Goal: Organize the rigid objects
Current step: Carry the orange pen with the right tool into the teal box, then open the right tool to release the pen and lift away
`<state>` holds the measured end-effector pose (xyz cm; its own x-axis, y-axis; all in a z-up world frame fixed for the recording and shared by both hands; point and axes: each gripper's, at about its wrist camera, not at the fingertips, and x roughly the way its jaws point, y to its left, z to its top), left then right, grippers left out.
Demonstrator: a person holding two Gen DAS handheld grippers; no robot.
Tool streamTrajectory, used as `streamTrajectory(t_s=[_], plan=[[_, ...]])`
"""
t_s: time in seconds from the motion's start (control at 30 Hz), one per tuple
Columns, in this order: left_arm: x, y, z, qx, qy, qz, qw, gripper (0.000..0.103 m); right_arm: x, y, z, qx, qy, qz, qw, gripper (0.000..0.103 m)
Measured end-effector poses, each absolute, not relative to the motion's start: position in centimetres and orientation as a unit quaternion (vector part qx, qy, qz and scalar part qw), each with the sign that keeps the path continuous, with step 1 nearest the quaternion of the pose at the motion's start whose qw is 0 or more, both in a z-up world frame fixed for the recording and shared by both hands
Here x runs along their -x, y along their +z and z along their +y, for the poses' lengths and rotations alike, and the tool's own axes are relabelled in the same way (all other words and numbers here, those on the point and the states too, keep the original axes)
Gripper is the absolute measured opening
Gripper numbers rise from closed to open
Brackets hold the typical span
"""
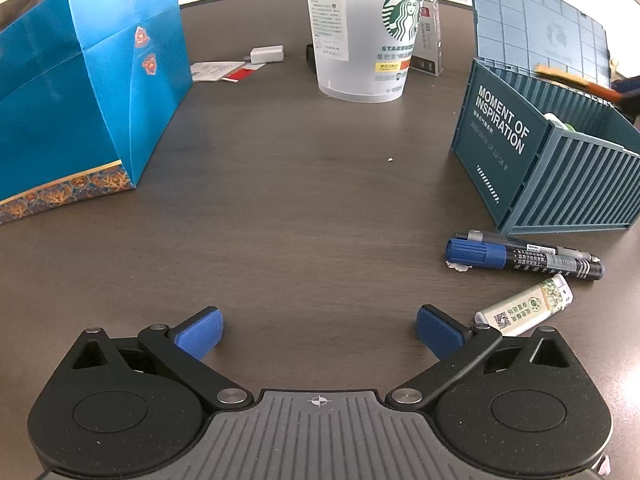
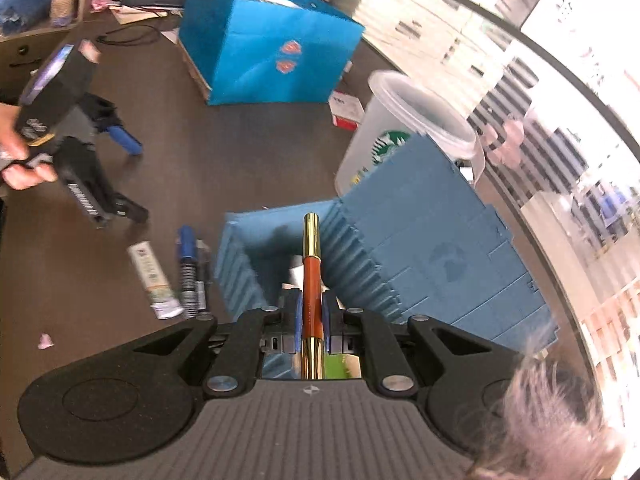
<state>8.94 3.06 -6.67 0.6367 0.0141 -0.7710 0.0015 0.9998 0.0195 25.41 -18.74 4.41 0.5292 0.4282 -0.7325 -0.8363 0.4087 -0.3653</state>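
Right gripper (image 2: 311, 316) clamped on an orange-and-gold pen (image 2: 312, 280), blue pads (image 2: 298, 320) pressing the lacquered orange barrel from both sides; brass-coloured cap pointing forward, rear end cut off behind the gripper body. Pen held above the open teal container-style box (image 2: 256, 264), ribbed plastic walls, hinged lid (image 2: 440, 248) standing up behind with a gridded underside; contents of the box mostly hidden by pen and jaws, only a pale scrap and something green half visible. Edges smeared by motion blur, so fine print unreadable. Left gripper (image 1: 319, 332) spread wide, nothing between its textured blue pads (image 1: 200, 336), hovering over the dark wood-grain table (image 1: 300, 200); seen from the right wrist view gripped by a hand (image 2: 20, 168) at the frame edge, mostly cut off. Just beside the box on the table, a blue-capped marker (image 1: 520, 258) lying against a slimmer grey pen (image 1: 560, 249), partly hidden behind it; near them a white tube-shaped stick (image 1: 524, 306) with a green printed label, one end tucked behind the gripper's linkage. Further out, a translucent frosted plastic cup (image 1: 360, 40), rim cropped in the left view, and a glossy blue paper bag (image 1: 88, 92) with gold patterned trim, its left side cut off.
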Motion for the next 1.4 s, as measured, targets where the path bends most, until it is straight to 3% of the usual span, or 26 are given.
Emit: streamTrajectory(t_s=[0.7,0.77,0.83,1.0,1.13,1.4], plan=[[-8.9,-6.7,3.1,-0.019,-0.018,0.413,0.911,0.103,-31.3,0.0,-17.9,0.397,0.396,0.316,0.765,0.011],[-8.8,-6.7,3.1,-0.019,-0.019,0.411,0.911,0.103,-31.2,0.0,-18.2,0.397,0.389,0.310,0.771,0.015],[-8.7,-6.7,3.2,-0.020,-0.020,0.410,0.912,0.103,-30.9,0.1,-18.3,0.394,0.383,0.303,0.778,0.025],[-8.6,-6.6,3.5,-0.019,-0.018,0.414,0.910,0.103,-28.8,2.4,-19.3,0.342,0.389,0.267,0.813,0.029],[-7.7,-5.6,3.9,-0.029,-0.019,0.397,0.917,0.103,-24.7,4.6,-21.1,0.275,0.395,0.220,0.849,0.046],[-6.6,-4.3,2.1,-0.062,-0.104,0.369,0.921,0.103,-14.5,1.5,-23.8,0.167,0.403,0.177,0.883,0.050]])
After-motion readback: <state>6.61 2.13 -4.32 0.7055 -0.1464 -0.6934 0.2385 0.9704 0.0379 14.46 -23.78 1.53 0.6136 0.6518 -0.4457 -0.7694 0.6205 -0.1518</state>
